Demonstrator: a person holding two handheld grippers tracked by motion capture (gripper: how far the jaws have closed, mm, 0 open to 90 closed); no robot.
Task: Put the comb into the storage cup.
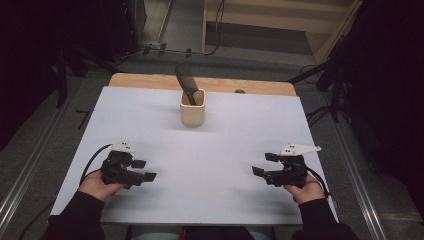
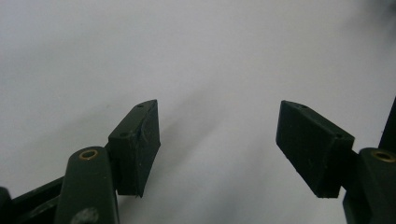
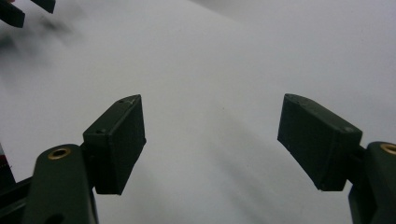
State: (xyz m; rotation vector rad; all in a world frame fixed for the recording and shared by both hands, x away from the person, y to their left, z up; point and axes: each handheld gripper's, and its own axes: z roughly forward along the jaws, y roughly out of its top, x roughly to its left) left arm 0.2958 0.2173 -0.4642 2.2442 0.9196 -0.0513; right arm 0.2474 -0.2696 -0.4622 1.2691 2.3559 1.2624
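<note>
A beige holder stands upright near the white board's far edge with a dark curved tool leaning out of it (well apart from both claws). The left gripper and right gripper rest near the board's front, jaws spread wide, nothing between them.

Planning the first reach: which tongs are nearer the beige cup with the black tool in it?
Left, narrowly. The left tongs sit near-left of the cup; the right tongs sit near-right, slightly farther out. Both rest open and apart from it on the white tabletop.
</note>
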